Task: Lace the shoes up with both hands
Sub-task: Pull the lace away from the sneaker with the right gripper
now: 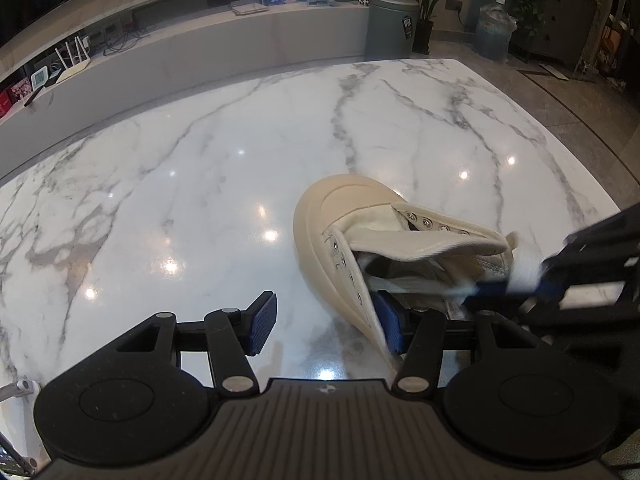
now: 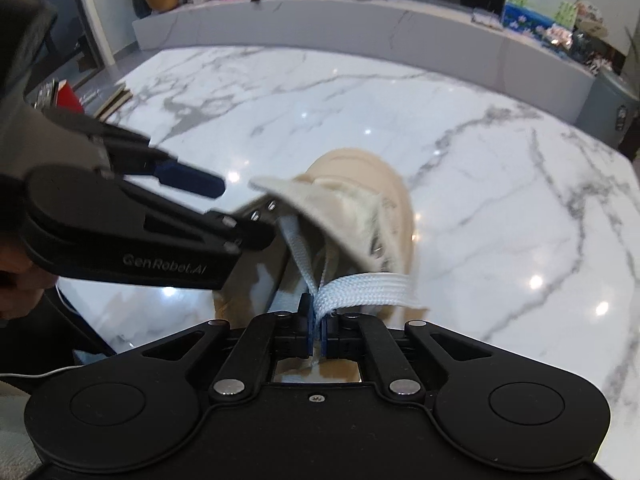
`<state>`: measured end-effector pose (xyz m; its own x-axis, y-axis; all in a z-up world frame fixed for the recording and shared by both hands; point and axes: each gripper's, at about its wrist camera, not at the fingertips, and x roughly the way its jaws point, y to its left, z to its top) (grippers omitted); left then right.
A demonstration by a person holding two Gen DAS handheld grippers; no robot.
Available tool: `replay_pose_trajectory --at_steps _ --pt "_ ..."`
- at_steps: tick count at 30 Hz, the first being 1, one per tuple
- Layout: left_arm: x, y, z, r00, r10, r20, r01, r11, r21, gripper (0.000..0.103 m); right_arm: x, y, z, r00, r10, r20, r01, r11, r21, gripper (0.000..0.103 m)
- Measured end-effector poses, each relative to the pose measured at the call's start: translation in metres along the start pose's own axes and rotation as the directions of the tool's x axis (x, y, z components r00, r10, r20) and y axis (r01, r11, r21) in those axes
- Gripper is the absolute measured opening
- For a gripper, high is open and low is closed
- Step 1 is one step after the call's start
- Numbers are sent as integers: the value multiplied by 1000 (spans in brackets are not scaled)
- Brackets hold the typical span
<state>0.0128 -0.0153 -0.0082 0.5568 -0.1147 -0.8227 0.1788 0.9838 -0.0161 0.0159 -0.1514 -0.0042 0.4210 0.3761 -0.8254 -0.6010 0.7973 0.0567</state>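
1. Cream shoe [image 1: 340, 216] lies on the white marble bench [image 1: 200, 160], at about 4 o'clock in the left wrist view, toe pointing to 11 o'clock, tongue flopped up and eyelets bare.
2. Left gripper [image 1: 328, 316] has its jaws partly apart. The right blue pad [image 1: 390, 322] sits against the shoe's side wall; the left pad is over bare bench. No grip visible.
3. Right gripper [image 2: 318, 330] has its jaws pinched tight on the white flat lace [image 2: 360, 288], with no gap between the pads.
4. In the right wrist view the lace runs from the jaws at 6 o'clock up into the shoe [image 2: 384, 184] at centre, with a loose length folded out toward 3 o'clock.
5. The left gripper [image 2: 228, 210] enters from 9 o'clock in that view, one finger tip beside the eyelet flap.
6. A hand [image 2: 16, 288] shows at the 9 o'clock edge, blurred.
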Motion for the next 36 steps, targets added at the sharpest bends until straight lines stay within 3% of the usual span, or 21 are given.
replay_pose_trajectory --at_steps 7,15,17,21,24,27,31,34,36 --pt "-2 -2 -2 1000 5 2 -5 1000 5 52 -29 -24 0 995 -79 64 76 996 51 1" --pt "-3 -5 -3 1000 11 2 -11 1000 14 52 -56 -61 1 969 -219 110 209 973 97 1" --pt "-4 -5 -4 1000 11 1 -11 1000 13 52 -59 -70 0 958 -262 115 250 962 107 1" --pt "-3 -3 -4 1000 9 0 -9 1000 13 52 -59 -97 1 916 -384 113 369 920 132 1" --pt "-2 -4 -4 1000 8 -3 -8 1000 14 52 -50 -117 -1 908 -412 78 399 906 139 1" --pt "-2 -4 -5 1000 7 -6 -7 1000 14 52 -36 -122 -5 923 -382 41 375 919 120 1" --pt "-1 -5 -4 1000 9 -10 -9 1000 18 53 -3 -116 -16 961 -274 -21 275 957 92 2" --pt "0 -6 -4 1000 9 -12 -9 1000 18 52 12 -111 -20 974 -221 -57 225 971 84 3" --pt "1 -6 -4 1000 8 -14 -8 1000 17 53 21 -107 -23 979 -183 -88 190 978 82 9"
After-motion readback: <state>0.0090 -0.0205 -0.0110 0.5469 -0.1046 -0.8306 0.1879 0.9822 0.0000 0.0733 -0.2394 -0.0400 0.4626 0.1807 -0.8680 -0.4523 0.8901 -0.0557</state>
